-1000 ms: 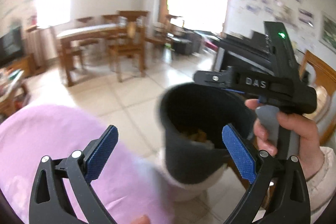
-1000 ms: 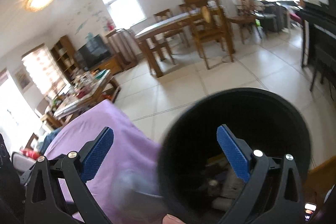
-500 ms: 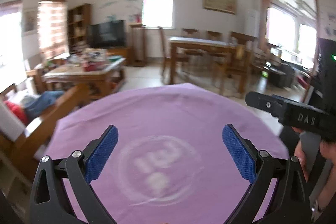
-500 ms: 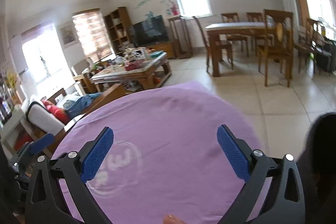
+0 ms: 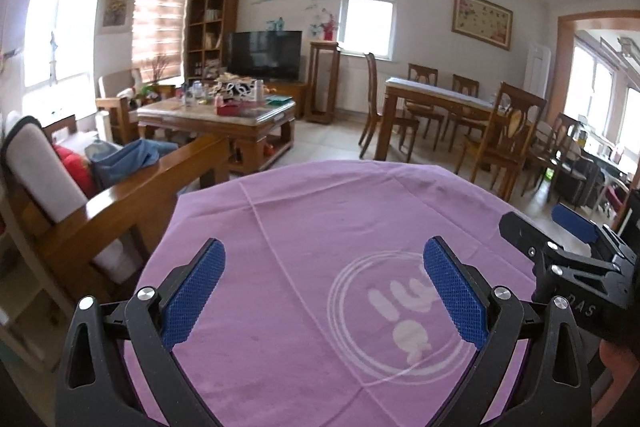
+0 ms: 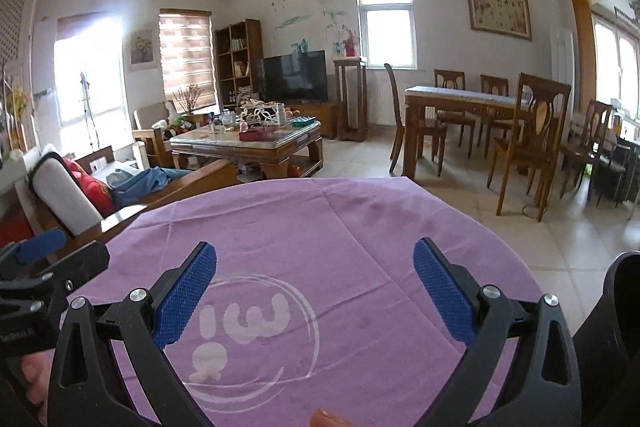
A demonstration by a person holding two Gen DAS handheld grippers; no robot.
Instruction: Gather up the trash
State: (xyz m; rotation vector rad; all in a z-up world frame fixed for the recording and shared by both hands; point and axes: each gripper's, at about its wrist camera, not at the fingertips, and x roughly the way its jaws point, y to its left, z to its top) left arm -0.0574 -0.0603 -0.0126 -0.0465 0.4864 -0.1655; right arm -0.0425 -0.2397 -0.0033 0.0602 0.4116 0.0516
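Observation:
A round table under a purple cloth [image 5: 320, 219] with a white circular logo [image 5: 400, 315] fills the lower half of both wrist views. I see no trash on it. My left gripper [image 5: 324, 291] hangs open over the cloth with nothing between its blue pads. My right gripper [image 6: 316, 291] is open and empty too, above the same logo [image 6: 248, 335]. Each gripper shows at the edge of the other's view: the right gripper [image 5: 548, 231] and the left gripper [image 6: 60, 257]. A black bin [image 6: 616, 327] sits at the right edge, beside the table; its inside is hidden.
A wooden sofa [image 5: 120, 195] with cushions stands left of the table. Beyond are a cluttered coffee table [image 5: 216, 111], a TV [image 5: 264, 55] and a dining table with chairs [image 5: 440, 107]. Tiled floor [image 6: 560, 235] lies to the right.
Both views have swung away from the black bin to face the purple table. The bin left the left wrist view and now sits at the right edge of the right one.

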